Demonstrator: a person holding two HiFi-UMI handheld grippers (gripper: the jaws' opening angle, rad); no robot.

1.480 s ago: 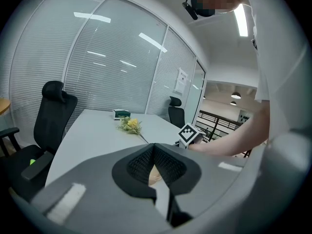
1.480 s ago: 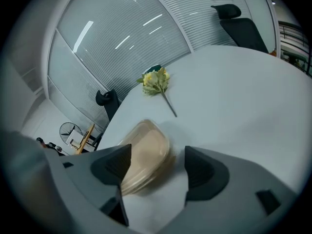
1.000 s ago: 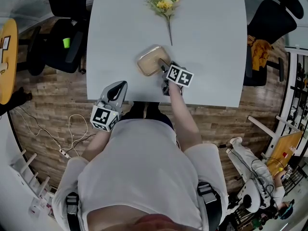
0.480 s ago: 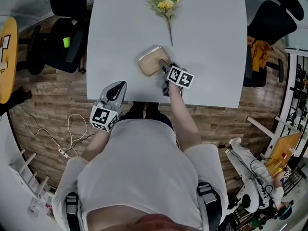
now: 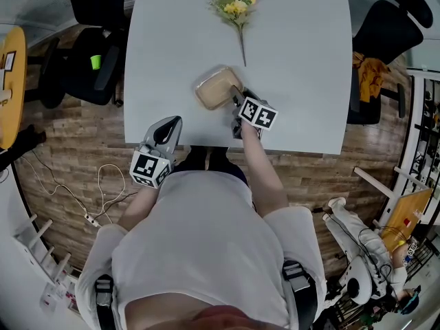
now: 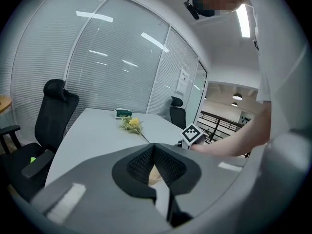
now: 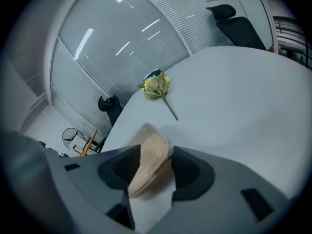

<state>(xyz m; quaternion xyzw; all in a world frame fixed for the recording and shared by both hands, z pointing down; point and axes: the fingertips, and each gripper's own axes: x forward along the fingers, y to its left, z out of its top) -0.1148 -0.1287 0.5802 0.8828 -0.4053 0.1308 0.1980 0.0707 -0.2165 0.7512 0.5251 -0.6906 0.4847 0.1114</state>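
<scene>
My R hand-held gripper point(image 7: 153, 167) clamps the tan container point(image 7: 148, 152), tilted on the surface point(image 5: 295, 60); L hand-held gripper point(image 6: 155, 167) jaws together, empty; thin plastic wants a gentle squeeze.

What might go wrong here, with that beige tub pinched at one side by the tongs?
The right tongs grip the beige tub at one side only, and it sits tilted between them, so it may slip or twist out. It looks like thin plastic, so a hard squeeze might buckle it. It is fairly near the front edge of the table; if dropped, it might go over.
</scene>
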